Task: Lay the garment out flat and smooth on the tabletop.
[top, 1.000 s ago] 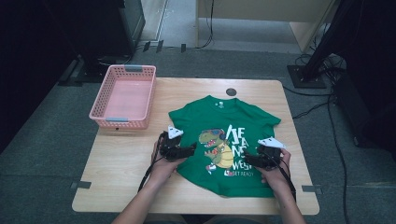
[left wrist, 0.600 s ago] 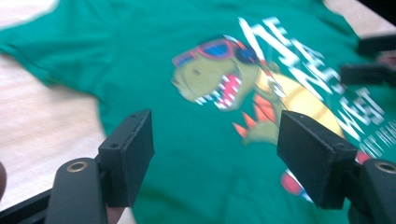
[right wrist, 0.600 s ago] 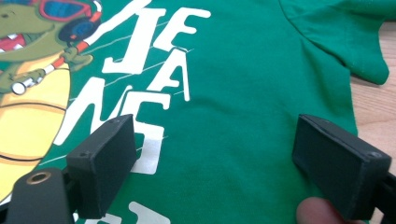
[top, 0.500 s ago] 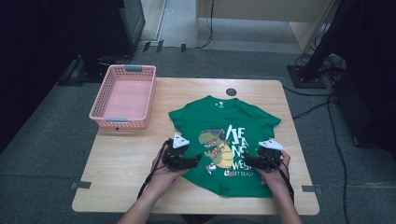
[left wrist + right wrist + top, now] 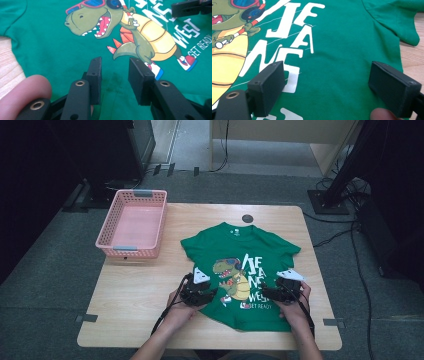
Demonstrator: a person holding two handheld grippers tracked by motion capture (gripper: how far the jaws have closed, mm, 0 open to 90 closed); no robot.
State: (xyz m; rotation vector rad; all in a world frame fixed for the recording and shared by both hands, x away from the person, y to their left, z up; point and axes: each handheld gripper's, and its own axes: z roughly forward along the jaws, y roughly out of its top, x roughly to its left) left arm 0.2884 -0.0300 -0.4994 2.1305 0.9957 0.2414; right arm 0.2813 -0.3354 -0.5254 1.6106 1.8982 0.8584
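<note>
The green T-shirt (image 5: 50, 50) reads "WEST" and "GET READY".

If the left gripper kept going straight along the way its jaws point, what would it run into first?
Most likely the green T-shirt itself: the left gripper hangs low over the cloth, jaws part closed and just closing, nothing pinched between them. Straight ahead lies the dinosaur print. How steeply it tilts down is hard to judge.

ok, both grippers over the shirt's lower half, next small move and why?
Probably finish closing the left gripper on the shirt: its jaws have just been closing, and a gap with flat green cloth still shows between them. The right gripper stands wide open above the print, so it should pinch next.
</note>
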